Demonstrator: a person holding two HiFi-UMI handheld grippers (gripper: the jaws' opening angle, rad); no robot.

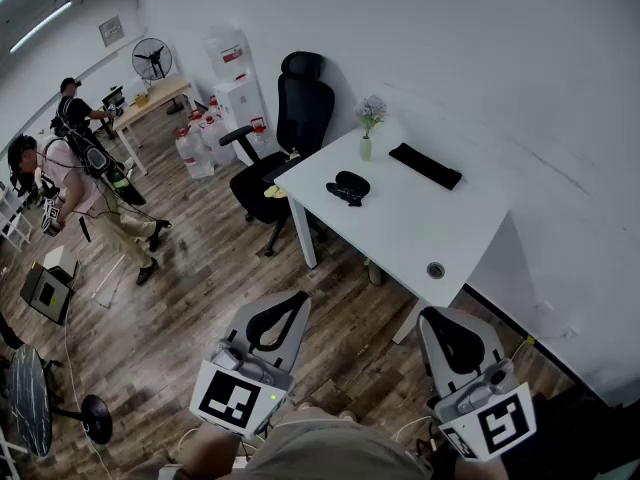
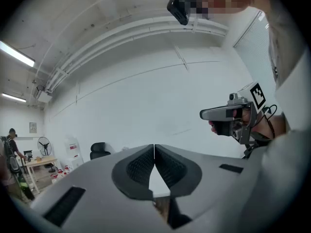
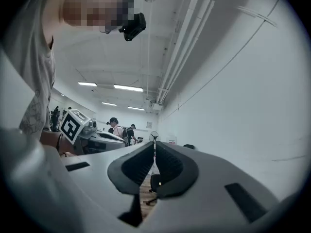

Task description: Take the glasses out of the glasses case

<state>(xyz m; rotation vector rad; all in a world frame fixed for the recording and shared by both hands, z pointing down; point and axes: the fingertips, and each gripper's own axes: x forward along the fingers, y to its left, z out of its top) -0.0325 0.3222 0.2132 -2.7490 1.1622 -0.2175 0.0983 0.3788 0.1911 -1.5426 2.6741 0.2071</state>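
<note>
left gripper (image 2: 154, 148): ribbed dark fingers (image 2: 137, 168) clenched, empty | right gripper (image 3: 154, 143): ribbed fingers (image 3: 170, 166) clenched, empty | glasses case (image 1: 352, 183): dark rounded oval, lying on smooth white table (image 1: 425, 233), well apart from both grippers

The case (image 1: 351, 184) on the table (image 1: 420, 230) is rendered too small for its lid state or contents to be determined.

left tool (image 2: 154, 154): jaws together, empty, level | right tool (image 3: 154, 149): jaws together, empty, about level
</note>
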